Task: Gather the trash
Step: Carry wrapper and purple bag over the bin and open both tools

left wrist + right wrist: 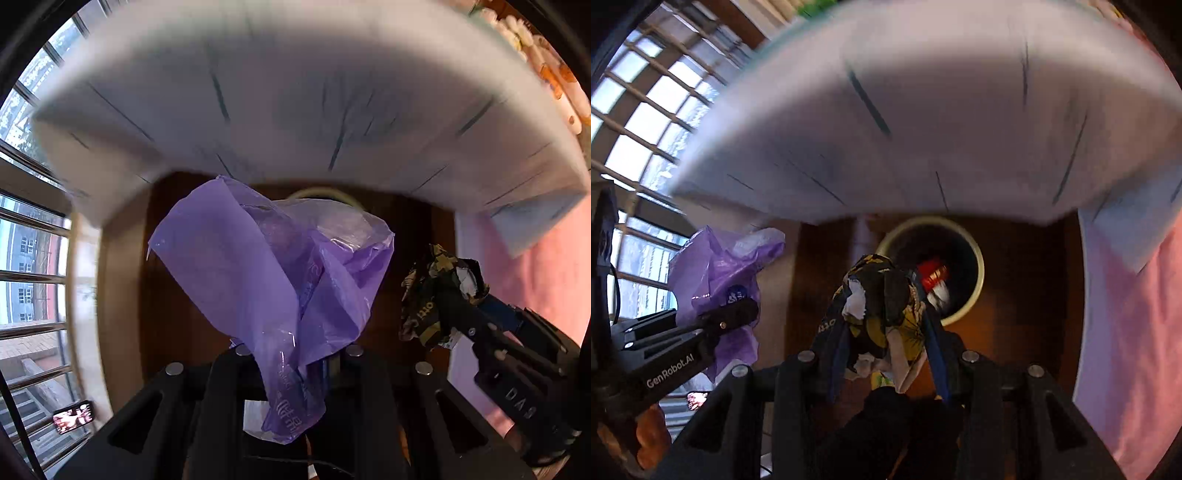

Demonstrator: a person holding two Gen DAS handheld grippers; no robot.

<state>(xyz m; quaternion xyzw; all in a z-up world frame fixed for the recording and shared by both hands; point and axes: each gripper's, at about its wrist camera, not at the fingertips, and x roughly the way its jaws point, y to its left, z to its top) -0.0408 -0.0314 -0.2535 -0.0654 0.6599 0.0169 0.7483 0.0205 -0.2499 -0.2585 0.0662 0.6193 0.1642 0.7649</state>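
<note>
Over on the far left both cameras catch barred windows [26, 280], and only the left wrist view shows a small lit phone screen [72, 416] down low by them. Next comes the purple plastic bag [266, 280], pinched tight in the left gripper [295, 354], whose fingers are pressed right together on the bag's lower end while the rest billows up and blocks most of what's below. From the right wrist camera that same bag [720, 280] shows off to the left, with the left gripper's black finger [731, 314] across it. Middle of the right view: the right gripper [882, 350] is clamped partway on a crumpled black-and-yellow wrapper [875, 306]. Just past the wrapper sits a round cream-rimmed bin [975, 291] on the dark wood floor [1027, 280], with something red and white [934, 280] inside it. The left view only gets a sliver of that rim [317, 192] peeking over the bag, but it does show the wrapper [436, 291] from the side, out at the right. A pale, blurred table top [923, 110] arcs above, and pink fabric [1137, 332] fills the right edge.
</note>
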